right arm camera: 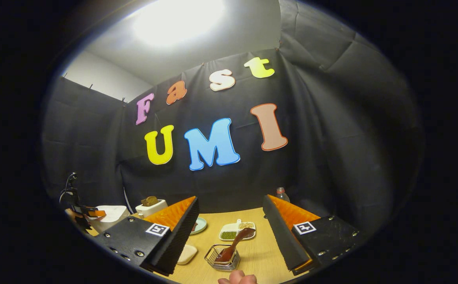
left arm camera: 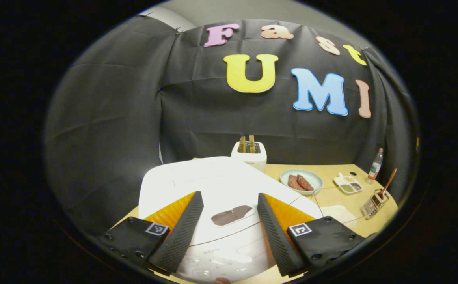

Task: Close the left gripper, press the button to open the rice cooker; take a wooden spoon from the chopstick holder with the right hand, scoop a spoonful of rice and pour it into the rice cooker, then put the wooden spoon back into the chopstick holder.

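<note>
Left gripper view is being taken from just above the rice cooker (left arm camera: 221,189), with the left gripper (left arm camera: 229,221) held wide open over its white lid — nothing is being gripped, and between the two fingers a dark oval patch (left arm camera: 232,215) on the lid is being framed. Whether that patch is the release button cannot be told. The cooker's lid is lying shut, its long side running away from the camera toward the booth wall. Behind it a white toaster (left arm camera: 249,154) is standing with two slices upright in its slots. Further right on the wooden table (left arm camera: 331,171), a pale plate (left arm camera: 301,181) with brown pieces, a small divided dish (left arm camera: 347,184) and a wire chopstick holder (left arm camera: 375,203) are being seen, and a bottle (left arm camera: 375,165) is standing by the wall.

Right gripper view is showing the right gripper (right arm camera: 229,232) also spread wide and empty, held above the table. Between its fingers the wire holder (right arm camera: 222,257) is sitting near, and the wooden spoon (right arm camera: 237,243) is standing in it — bowl end down in the basket, handle leaning up and to the right, toward the divided dish (right arm camera: 237,230) just behind. A fingertip of the person's hand (right arm camera: 237,278) is showing at the lower edge. Far left, the other gripper (right arm camera: 89,213) is being held over the cooker (right arm camera: 108,215).
</note>
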`<state>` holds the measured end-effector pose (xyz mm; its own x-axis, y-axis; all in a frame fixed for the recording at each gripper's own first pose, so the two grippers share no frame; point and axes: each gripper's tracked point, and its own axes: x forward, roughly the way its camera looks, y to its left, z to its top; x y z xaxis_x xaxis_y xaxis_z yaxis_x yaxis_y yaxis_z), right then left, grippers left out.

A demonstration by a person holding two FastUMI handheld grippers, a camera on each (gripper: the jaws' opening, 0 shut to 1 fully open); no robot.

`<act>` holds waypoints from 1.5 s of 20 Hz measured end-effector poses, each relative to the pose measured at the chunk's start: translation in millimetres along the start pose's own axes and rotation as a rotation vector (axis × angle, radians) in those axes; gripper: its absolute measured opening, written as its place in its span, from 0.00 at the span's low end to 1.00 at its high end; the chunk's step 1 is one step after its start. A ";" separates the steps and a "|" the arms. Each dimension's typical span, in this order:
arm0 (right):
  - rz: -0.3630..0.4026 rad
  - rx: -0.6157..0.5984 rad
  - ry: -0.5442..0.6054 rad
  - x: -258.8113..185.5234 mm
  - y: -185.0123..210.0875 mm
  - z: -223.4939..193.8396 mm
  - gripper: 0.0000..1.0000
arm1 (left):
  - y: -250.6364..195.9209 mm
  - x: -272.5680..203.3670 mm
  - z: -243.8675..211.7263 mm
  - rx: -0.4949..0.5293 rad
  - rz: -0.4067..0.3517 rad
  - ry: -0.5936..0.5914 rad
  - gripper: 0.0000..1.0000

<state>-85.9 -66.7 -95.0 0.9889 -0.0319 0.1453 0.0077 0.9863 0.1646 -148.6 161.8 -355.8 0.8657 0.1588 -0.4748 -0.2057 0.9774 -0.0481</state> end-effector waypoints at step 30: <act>-0.056 -0.119 0.069 85.7 64.7 93.4 0.99 | -218.8 -80.2 263.8 0.007 -0.251 -0.346 1.00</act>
<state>-14.5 -20.7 19.2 0.9943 -0.0799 0.0706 0.0762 0.9957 0.0532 -52.5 -28.0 -75.3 0.9908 -0.0483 -0.1263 0.0332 0.9924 -0.1185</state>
